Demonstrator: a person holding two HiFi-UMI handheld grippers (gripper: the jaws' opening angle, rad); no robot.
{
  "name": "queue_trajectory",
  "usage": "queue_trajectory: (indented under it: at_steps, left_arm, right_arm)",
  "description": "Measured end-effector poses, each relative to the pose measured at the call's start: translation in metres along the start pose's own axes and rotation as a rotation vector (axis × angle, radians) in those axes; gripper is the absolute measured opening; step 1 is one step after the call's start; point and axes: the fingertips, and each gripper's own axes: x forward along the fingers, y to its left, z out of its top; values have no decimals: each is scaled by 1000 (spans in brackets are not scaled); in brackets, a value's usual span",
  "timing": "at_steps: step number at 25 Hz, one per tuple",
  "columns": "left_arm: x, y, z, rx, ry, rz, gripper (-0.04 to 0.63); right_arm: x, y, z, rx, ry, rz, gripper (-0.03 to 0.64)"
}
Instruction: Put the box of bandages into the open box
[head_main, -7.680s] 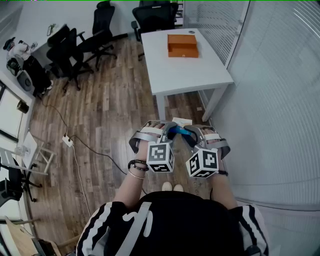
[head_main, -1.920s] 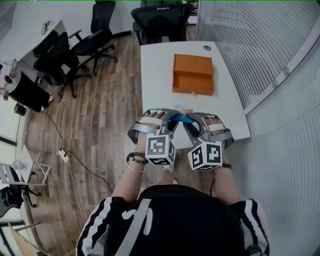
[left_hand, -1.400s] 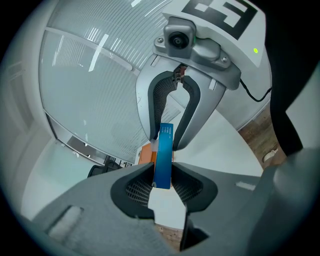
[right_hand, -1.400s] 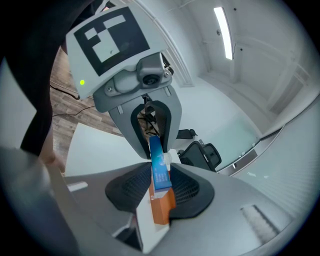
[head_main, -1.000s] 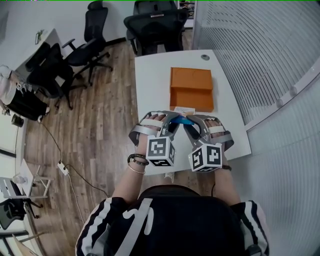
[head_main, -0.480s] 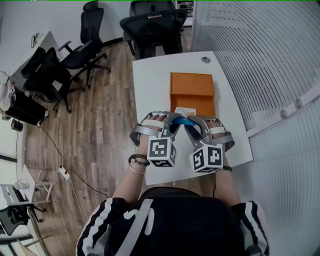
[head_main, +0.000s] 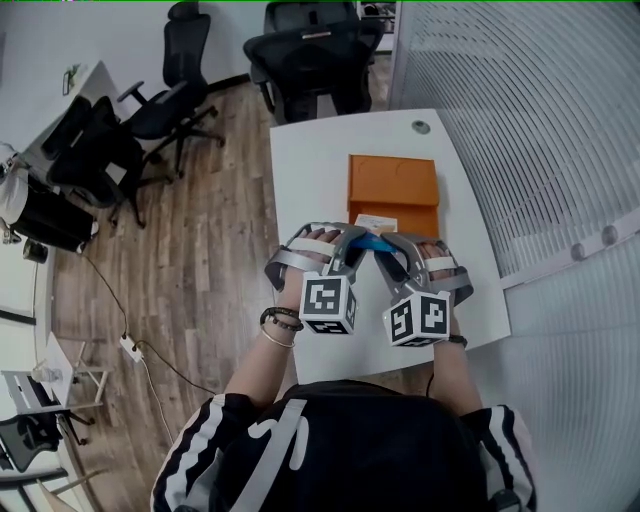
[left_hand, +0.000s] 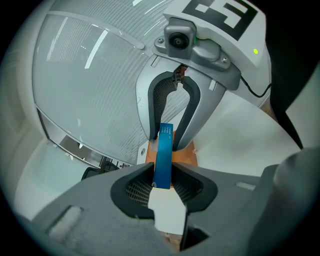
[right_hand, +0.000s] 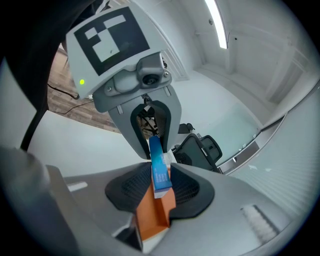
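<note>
One slim blue-and-white cardboard bandage box (head_main: 375, 224), mid-frame, pinched endwise: left gripper (head_main: 354, 246), right gripper (head_main: 392, 248) both clamped on it. Open orange cardboard box (head_main: 392, 180) just above, on white table (head_main: 305, 170). Advise: carry level over cavity, lower, release together.

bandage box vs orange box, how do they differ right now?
Colour: the bandage box is blue and white; the orange box is plain orange.
Size: the bandage box is slim and far smaller than the orange box.
Support: the bandage box is held in the air, with the left gripper and the right gripper each clamped on one end; the orange box rests open on the white table.
Both are rectangular boxes.
</note>
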Motion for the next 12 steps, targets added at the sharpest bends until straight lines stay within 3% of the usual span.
queue_trajectory:
  at_steps: [12]
  left_arm:
    - [21,10,-15,-25,11,1,107]
  right_arm:
    - [25,-9,-7,-1,-14,26,118]
